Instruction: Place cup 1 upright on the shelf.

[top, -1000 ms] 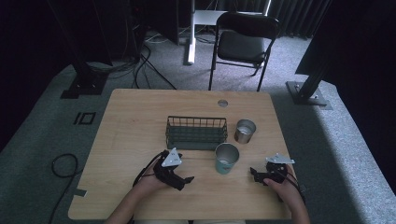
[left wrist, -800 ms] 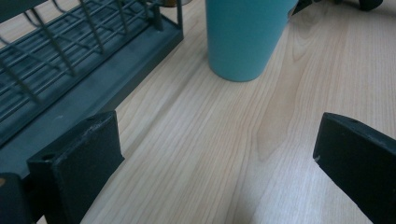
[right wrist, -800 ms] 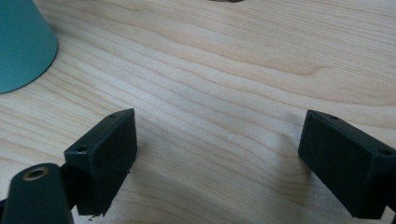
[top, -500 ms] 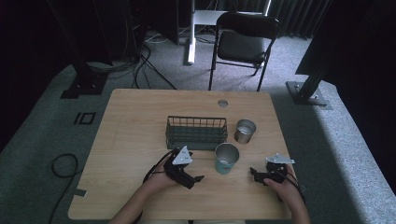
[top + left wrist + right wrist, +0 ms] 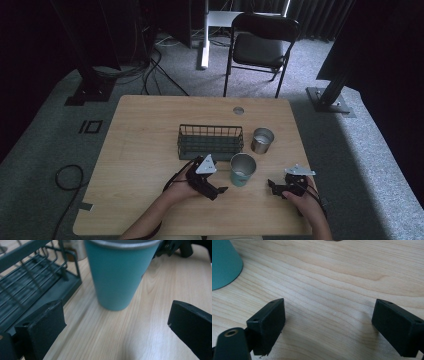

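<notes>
left gripper [image 5: 220, 190] moved nearer, upright teal cup [image 5: 242, 170]

Dim lab or studio, black curtains [image 5: 350, 20], floor cables [image 5: 150, 70], rig stands [image 5: 327, 97]

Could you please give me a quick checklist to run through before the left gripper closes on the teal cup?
1. Left gripper open wide: ok.
2. Teal cup upright on the table: ok.
3. Cup between the jaws: not ok, it stands ahead of them.
4. Wire basket apart from the cup: ok, though close beside it.
5. Right gripper open, holding nothing: ok.
6. Cup empty: cannot tell.
</notes>
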